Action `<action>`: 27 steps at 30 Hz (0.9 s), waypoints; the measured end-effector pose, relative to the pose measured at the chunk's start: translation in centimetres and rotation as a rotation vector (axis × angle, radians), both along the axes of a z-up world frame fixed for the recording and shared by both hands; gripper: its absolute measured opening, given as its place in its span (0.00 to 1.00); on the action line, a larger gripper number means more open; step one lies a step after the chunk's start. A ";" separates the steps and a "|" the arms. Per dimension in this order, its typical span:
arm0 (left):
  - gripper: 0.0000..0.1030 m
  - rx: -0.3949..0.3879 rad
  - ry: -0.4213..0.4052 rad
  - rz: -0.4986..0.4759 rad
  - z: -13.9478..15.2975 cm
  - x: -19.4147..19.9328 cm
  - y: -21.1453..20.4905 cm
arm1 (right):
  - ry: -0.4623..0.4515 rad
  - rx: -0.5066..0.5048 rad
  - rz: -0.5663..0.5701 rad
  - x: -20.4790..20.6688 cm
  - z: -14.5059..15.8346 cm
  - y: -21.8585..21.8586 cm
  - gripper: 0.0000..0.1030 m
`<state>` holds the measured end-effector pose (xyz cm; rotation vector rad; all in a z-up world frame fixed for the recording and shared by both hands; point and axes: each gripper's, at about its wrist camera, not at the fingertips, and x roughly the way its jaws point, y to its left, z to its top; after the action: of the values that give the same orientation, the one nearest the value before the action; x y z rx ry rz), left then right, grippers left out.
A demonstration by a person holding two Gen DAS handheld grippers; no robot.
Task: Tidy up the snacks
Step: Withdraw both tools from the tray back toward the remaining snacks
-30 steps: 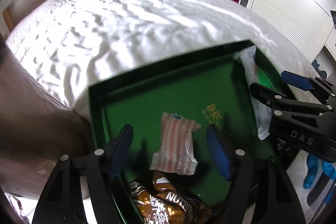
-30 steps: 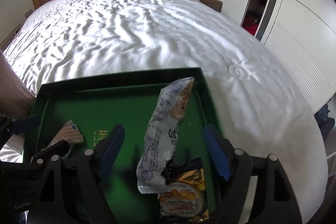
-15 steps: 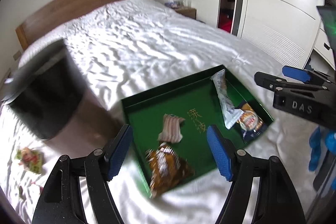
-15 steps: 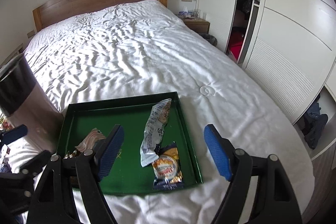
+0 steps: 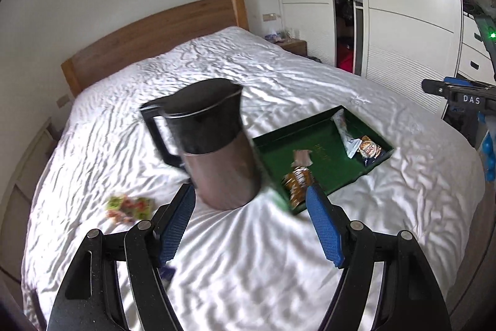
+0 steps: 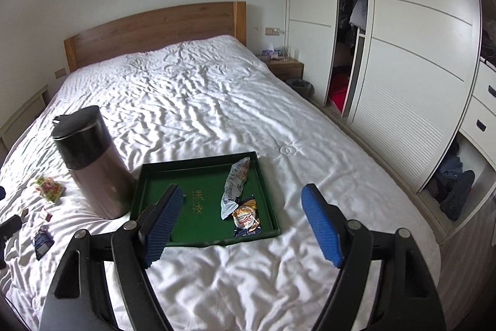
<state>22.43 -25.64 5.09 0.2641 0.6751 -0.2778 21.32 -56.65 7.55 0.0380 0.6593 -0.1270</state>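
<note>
On the white bed point(image 6: 217, 101) lies a green tray point(image 6: 198, 169), and both grippers hang above the near end of the sheet, pointing down at it. The left gripper point(image 5: 251, 225) has its blue pads point(image 5: 324, 225) set well apart with nothing between them. The right gripper point(image 6: 238, 222) is spread just as wide and is also empty.

Seen from the right wrist, the tray sits at about 12 o'clock from the gripper, partly behind its left pad. Inside it, along the right side, a long white packet point(image 6: 234, 185) lies lengthwise, and a small gold packet point(image 6: 246, 217) touches its near end at the tray's 5 o'clock corner. The left wrist view adds two more in the tray: a striped pink packet point(image 5: 302, 157) near the middle and a brown packet point(image 5: 297, 183) at the near edge, overhanging the rim.

A kettle point(image 6: 93, 160) with a black lid stands upright on the sheet just beside the tray, at its 9 o'clock. Further out at 9 o'clock, a green and red packet point(image 6: 48, 186) lies on the sheet, with small dark packets point(image 6: 42, 241) near it at 7 o'clock.
</note>
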 end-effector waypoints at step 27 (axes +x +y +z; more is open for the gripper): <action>0.81 -0.017 -0.130 0.305 4.7 -24.3 20.5 | -0.154 0.004 0.203 -20.6 5.2 6.1 1.00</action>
<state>-1.88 -5.18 9.82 0.1583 0.5749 0.0254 0.70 -50.58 12.73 -0.0152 0.5065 0.0730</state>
